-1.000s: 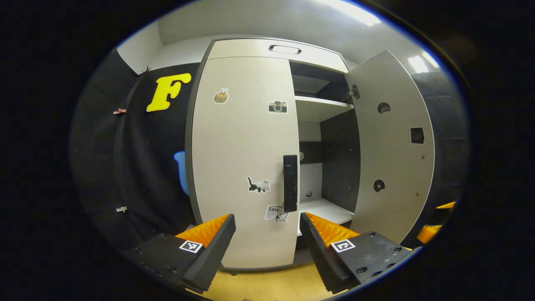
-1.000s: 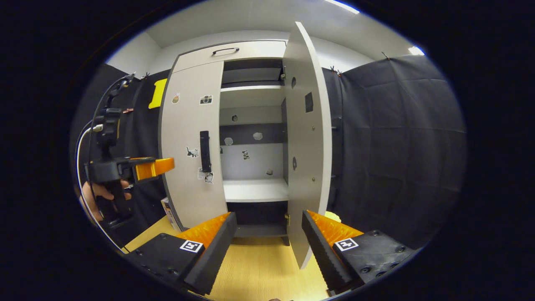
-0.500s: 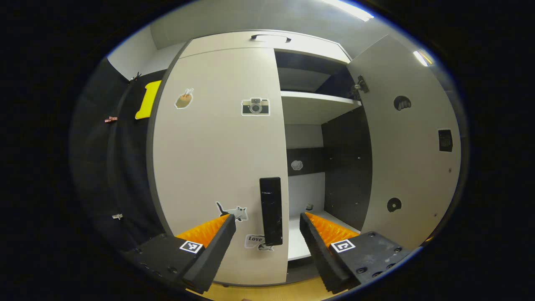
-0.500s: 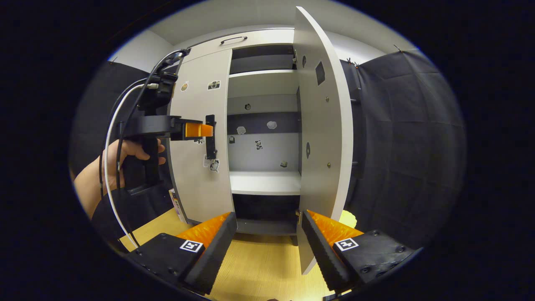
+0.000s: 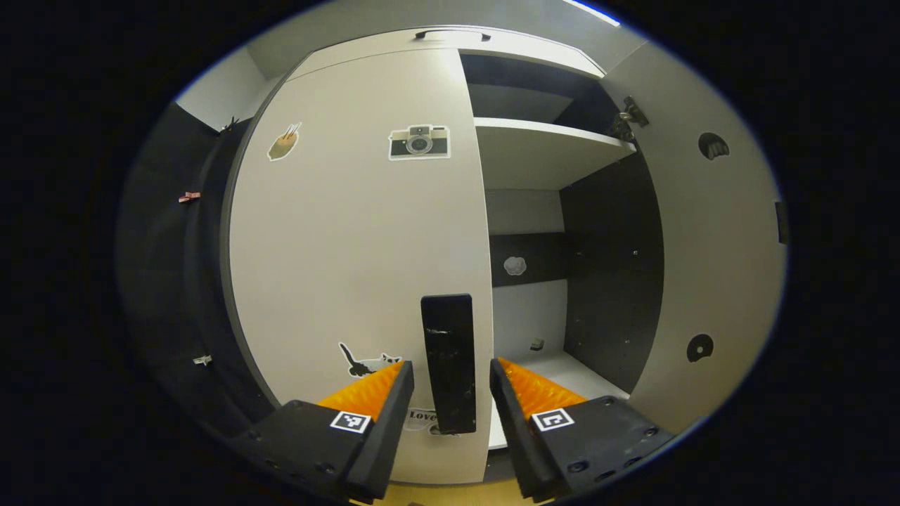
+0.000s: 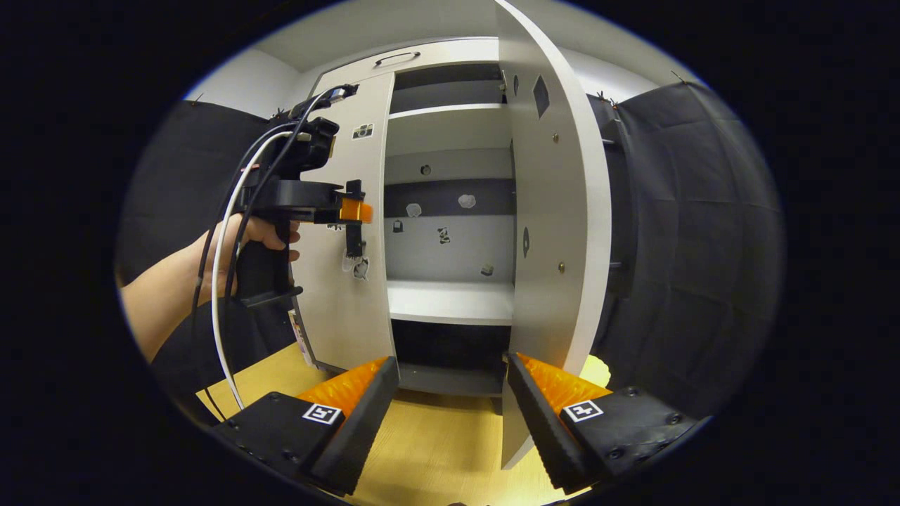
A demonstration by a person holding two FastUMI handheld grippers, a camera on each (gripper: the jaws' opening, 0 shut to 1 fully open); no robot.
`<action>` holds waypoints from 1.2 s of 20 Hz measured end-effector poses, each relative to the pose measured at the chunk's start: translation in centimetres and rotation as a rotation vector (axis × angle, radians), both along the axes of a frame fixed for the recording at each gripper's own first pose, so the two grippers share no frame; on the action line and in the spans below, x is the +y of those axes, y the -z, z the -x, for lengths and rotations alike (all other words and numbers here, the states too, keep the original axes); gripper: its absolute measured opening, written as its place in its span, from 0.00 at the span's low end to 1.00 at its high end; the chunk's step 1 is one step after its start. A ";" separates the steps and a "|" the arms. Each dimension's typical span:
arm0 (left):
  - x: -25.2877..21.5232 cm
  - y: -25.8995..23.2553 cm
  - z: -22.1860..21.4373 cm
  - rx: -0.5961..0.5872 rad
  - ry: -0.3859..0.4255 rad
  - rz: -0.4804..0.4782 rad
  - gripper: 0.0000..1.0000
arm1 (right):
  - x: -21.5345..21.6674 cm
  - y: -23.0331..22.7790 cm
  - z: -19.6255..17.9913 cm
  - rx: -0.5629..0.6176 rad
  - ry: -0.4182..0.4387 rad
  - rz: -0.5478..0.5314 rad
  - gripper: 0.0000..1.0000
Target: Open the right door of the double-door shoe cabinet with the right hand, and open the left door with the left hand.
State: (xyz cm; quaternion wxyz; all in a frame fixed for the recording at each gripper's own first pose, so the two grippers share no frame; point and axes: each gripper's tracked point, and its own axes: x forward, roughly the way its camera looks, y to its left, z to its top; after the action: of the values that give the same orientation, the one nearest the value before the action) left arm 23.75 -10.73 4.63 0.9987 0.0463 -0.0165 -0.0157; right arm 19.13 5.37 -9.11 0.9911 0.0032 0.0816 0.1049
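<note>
A staged recording booth: black cloth walls (image 6: 675, 232) clipped up around a lone shoe cabinet (image 6: 450, 302).

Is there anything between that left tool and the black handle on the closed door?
Nothing visible. In the left gripper view the left tool is open, with the black handle of the left door already in the gap between its fingers, neither finger visibly pressing on it.

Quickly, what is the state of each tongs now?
Left tongs: open, fingers on either side of the black rectangular door handle, not pressing it.
Right tongs: open, empty.
</note>
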 end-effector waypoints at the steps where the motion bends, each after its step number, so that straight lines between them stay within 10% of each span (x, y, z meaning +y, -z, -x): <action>1: 0.0 0.0 -0.3 0.003 -0.005 -0.001 0.63 | 0.2 0.1 0.0 0.003 -0.010 0.001 0.98; 17: 0.0 0.4 -1.5 0.016 -0.030 0.091 0.11 | 0.8 1.1 -0.1 0.031 -0.048 -0.005 0.98; 24: 0.4 0.6 0.6 0.028 0.002 0.109 0.09 | 0.7 0.0 -0.7 0.015 0.001 -0.001 0.98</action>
State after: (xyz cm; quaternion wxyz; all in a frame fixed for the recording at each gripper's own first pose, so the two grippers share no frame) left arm 23.19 -10.29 4.01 0.9998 -0.0084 -0.0034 -0.0163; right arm 19.78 6.04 -9.14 0.9905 0.0045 0.0892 0.1041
